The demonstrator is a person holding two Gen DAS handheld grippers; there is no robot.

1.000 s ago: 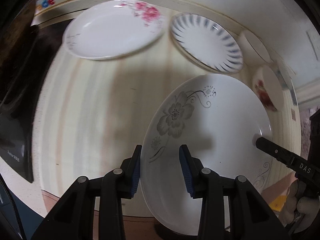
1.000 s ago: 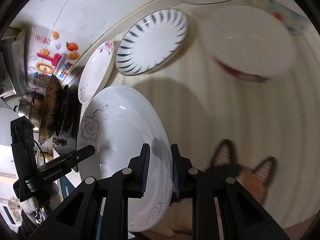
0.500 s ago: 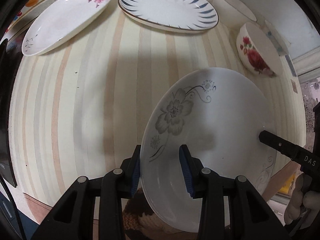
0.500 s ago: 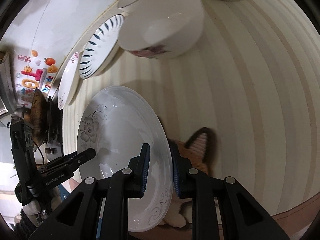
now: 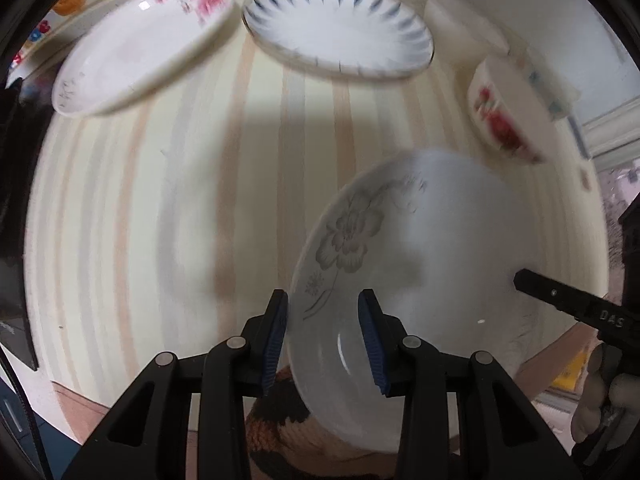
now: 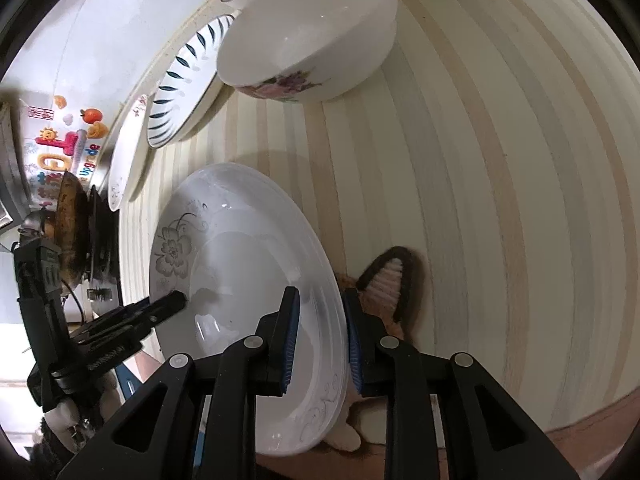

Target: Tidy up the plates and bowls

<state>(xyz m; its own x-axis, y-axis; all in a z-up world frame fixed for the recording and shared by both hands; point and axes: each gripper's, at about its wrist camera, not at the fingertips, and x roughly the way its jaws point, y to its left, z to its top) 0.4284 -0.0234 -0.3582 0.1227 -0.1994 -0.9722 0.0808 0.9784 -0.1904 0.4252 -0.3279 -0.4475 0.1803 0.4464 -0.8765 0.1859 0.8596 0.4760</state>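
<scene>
Round white ceramic plate w/ grey flower print (image 6: 240, 264) overhangs the striped table's (image 6: 500, 160) near edge; left gripper (image 5: 323, 336) & right gripper (image 6: 320, 340) each pinch opposite rims, jaws narrow; stacking plates lie toward far edge.

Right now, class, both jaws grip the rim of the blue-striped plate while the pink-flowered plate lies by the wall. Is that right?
Not quite. Both wrist views show the jaws gripping the grey-flower plate. The blue-striped plate lies by the wall beside the pink-flowered plate.
</scene>
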